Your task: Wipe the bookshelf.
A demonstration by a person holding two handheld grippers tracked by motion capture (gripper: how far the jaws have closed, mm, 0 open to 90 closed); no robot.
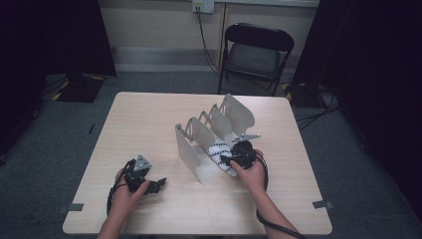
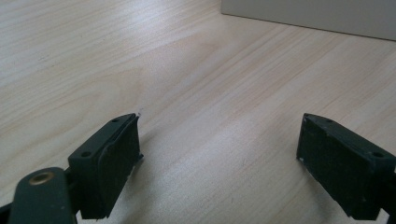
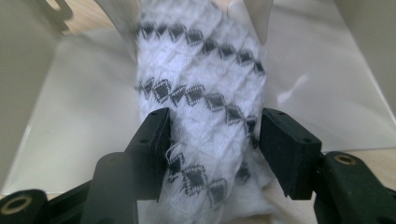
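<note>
Both grippers, left [image 1: 160, 185] and right [image 1: 224, 160], are black with blocky screw-holed jaws, brass pivots, grey three-cornered top plates and trailing black cables; forearms bare.

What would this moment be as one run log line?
right gripper: around rolled patterned cloth in rack | left gripper: open, empty, over table

You have: 1 rolled cloth [image 3: 201, 107] | 1 divider rack [image 1: 211, 137] with 4 plates | 2 grippers, left [image 1: 149, 185] and right [image 1: 226, 159] | 1 table [image 1: 149, 119] | 1 chair [image 1: 256, 50]
</note>
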